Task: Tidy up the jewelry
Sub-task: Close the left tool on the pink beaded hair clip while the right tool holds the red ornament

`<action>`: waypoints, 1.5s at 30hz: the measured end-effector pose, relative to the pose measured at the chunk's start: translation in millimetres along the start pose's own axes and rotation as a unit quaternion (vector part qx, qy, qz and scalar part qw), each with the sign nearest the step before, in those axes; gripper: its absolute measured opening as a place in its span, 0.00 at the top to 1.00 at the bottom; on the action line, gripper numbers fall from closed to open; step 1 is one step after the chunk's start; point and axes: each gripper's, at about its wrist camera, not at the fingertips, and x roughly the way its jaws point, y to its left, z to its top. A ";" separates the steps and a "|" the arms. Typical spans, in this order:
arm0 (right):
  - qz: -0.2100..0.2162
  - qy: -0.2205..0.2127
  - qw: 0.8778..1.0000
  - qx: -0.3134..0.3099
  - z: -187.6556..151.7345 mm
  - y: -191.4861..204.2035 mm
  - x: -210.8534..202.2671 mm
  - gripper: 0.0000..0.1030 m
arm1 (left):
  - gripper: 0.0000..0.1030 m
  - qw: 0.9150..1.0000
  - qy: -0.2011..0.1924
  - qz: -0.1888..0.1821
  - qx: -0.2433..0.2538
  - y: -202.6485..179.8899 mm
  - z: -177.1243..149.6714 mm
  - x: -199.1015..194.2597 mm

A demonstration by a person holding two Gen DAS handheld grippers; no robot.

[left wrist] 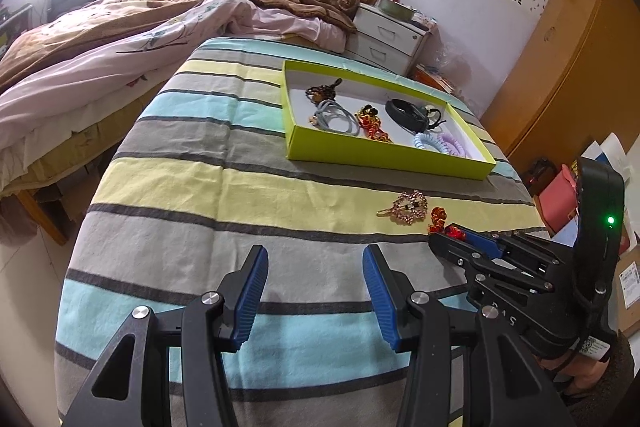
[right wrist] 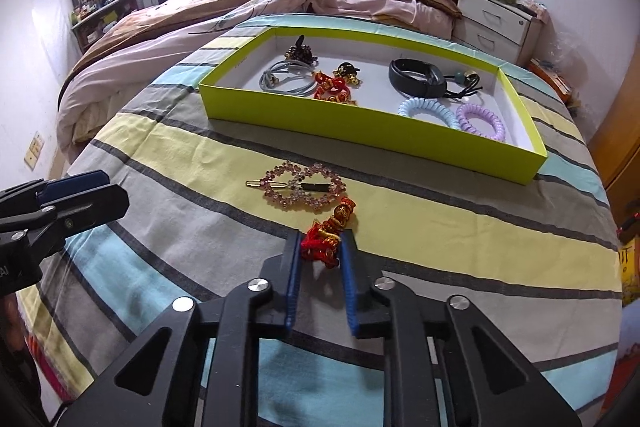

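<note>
A lime-green box (right wrist: 360, 131) (left wrist: 380, 157) on the striped tablecloth holds several hair ties, a black band and red-gold ornaments. A pink rhinestone hair clip (right wrist: 300, 187) (left wrist: 408, 209) lies on the cloth in front of the box. My right gripper (right wrist: 320, 247) (left wrist: 452, 233) is shut on a red-and-gold knot ornament (right wrist: 328, 235) (left wrist: 438, 217) just below the clip, at cloth level. My left gripper (left wrist: 316, 259) is open and empty above the cloth, left of the right gripper; its fingers (right wrist: 76, 187) show at the left edge of the right wrist view.
The striped table (left wrist: 200, 195) stands beside an unmade bed (left wrist: 100, 59) on the left. A white nightstand (left wrist: 388, 35) and a wooden wardrobe (left wrist: 560, 67) stand behind and right. Boxes and bags (left wrist: 560, 191) sit on the floor at the right.
</note>
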 end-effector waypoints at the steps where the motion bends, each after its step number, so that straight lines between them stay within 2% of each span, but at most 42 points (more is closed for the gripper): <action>1: 0.002 -0.001 1.000 0.002 -0.3 -1.4 -0.6 0.83 | 0.53 1.000 0.001 -0.002 0.004 -1.6 0.8 1.1; 10: 0.017 -0.021 0.999 0.039 -2.6 -19.2 -17.3 0.84 | 0.53 0.998 0.016 -0.038 0.043 -23.6 16.8 19.3; 12: 0.019 -0.024 0.998 0.046 -3.4 -23.2 -21.2 0.84 | 0.52 0.998 0.022 -0.036 0.051 -29.4 19.7 25.7; 15: 0.016 -0.030 0.998 0.050 -4.7 -27.4 -26.7 0.84 | 0.46 0.996 0.029 -0.042 0.075 -41.9 23.8 35.3; 17: 0.016 -0.031 0.998 0.054 -6.9 -30.8 -29.5 0.84 | 0.45 0.995 0.033 -0.045 0.088 -48.7 25.3 40.3; 21: 0.017 -0.032 0.997 0.063 -10.3 -37.0 -31.2 0.84 | 0.45 0.991 0.041 -0.041 0.120 -63.8 30.3 53.2; 28: 0.020 -0.036 0.997 0.067 -12.1 -42.1 -33.7 0.84 | 0.45 0.985 0.047 -0.010 0.168 -83.4 31.1 71.9; 34: 0.023 -0.037 0.997 0.070 -14.3 -44.8 -34.4 0.84 | 0.45 0.981 0.052 0.015 0.187 -88.8 29.9 83.4; 40: 0.024 -0.044 0.996 0.078 -17.7 -52.0 -38.6 0.84 | 0.46 0.978 0.064 -0.024 0.194 -99.2 25.5 84.6; 43: 0.023 -0.045 0.995 0.084 -19.7 -56.9 -40.1 0.84 | 0.46 0.977 0.077 -0.069 0.187 -103.9 22.5 84.1; 44: 0.023 -0.045 0.995 0.086 -19.9 -58.2 -40.3 0.84 | 0.46 0.977 0.075 -0.068 0.189 -105.6 21.8 84.2; 45: 0.023 -0.044 0.995 0.088 -20.0 -59.7 -40.4 0.84 | 0.46 0.977 0.069 -0.050 0.196 -106.8 21.9 83.7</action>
